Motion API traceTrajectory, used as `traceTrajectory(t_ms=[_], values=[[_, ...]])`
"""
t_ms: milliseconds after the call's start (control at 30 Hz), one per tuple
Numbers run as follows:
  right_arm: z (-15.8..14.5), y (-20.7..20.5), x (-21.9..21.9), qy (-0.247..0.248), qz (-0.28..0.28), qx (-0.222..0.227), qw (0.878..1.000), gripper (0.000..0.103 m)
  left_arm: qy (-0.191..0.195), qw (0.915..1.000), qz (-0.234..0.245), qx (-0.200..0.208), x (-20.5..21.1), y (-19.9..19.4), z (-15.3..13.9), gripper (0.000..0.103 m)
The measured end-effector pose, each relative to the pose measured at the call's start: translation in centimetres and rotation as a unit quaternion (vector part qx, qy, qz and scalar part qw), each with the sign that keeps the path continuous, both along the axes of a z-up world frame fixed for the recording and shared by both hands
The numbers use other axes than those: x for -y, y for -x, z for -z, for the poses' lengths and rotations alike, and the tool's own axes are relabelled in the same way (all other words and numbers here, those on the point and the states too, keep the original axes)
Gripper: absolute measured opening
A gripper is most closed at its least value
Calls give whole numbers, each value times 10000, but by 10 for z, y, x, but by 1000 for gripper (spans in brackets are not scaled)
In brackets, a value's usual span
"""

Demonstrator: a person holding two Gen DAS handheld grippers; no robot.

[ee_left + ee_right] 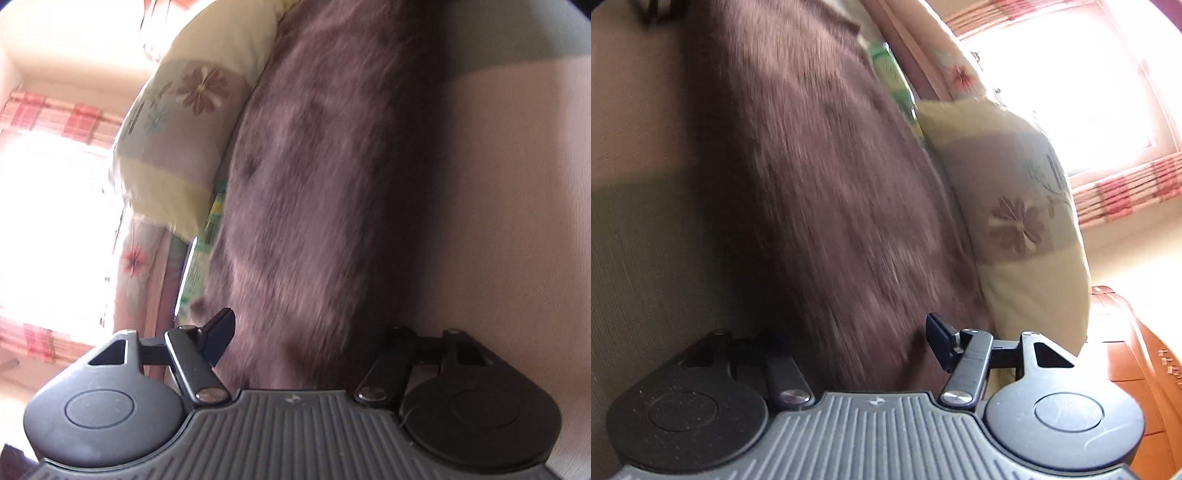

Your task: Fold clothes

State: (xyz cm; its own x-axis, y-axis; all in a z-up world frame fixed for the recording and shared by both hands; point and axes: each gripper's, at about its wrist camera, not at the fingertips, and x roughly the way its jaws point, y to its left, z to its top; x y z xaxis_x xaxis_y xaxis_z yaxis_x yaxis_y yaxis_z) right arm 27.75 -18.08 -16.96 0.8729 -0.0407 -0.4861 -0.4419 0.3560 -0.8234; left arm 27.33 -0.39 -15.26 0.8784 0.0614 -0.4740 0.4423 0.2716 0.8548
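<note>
A brown-mauve knitted garment (314,177) lies on the beige bed sheet (509,221) and runs lengthwise away from both cameras. In the left wrist view my left gripper (310,343) stands with its fingers wide apart. The garment's near end fills the gap, one fingertip (221,332) is at its edge, and the other is lost in shadow. In the right wrist view the same garment (812,184) fills the gap of my right gripper (846,343). Its lit fingertip (942,339) is at the cloth's edge and the other finger is dark. I see neither pair pressing the cloth.
A pale yellow and mauve flowered pillow (177,122) (1019,206) lies along the garment's far side. A bright window with red checked curtains (1119,192) is behind it. A green patterned packet (207,236) is wedged between pillow and garment. Orange-brown wooden furniture (1137,369) is at the right.
</note>
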Motion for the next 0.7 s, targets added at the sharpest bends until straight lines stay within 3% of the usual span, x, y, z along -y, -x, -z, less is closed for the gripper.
traceTrajectory(t_ms=[67,133,167,200,233,367,467,700], values=[[2,0,6,42,31,26,10000,64,-6,10000,-35,-36,5,-4,1,63],[5,-1,0,196,-5,23,9998,59,-229,9997,92,-3,16,-5,7,48],[6,-1,-5,310,-51,43,9995,55,-292,9994,153,-64,20,-3,11,31],[8,-2,-8,362,-78,59,9993,52,-361,9991,204,-55,23,-2,16,21],[10,-3,-11,406,-103,73,9991,46,-457,9987,230,26,26,1,22,18],[12,-2,-8,198,-98,128,9997,34,-311,9993,199,-14,26,-2,19,18],[8,-1,-7,192,-126,121,9997,30,-349,9990,279,-17,24,0,14,16],[-19,2,-4,-94,-69,170,9998,25,-23,9998,207,75,21,4,-16,14]])
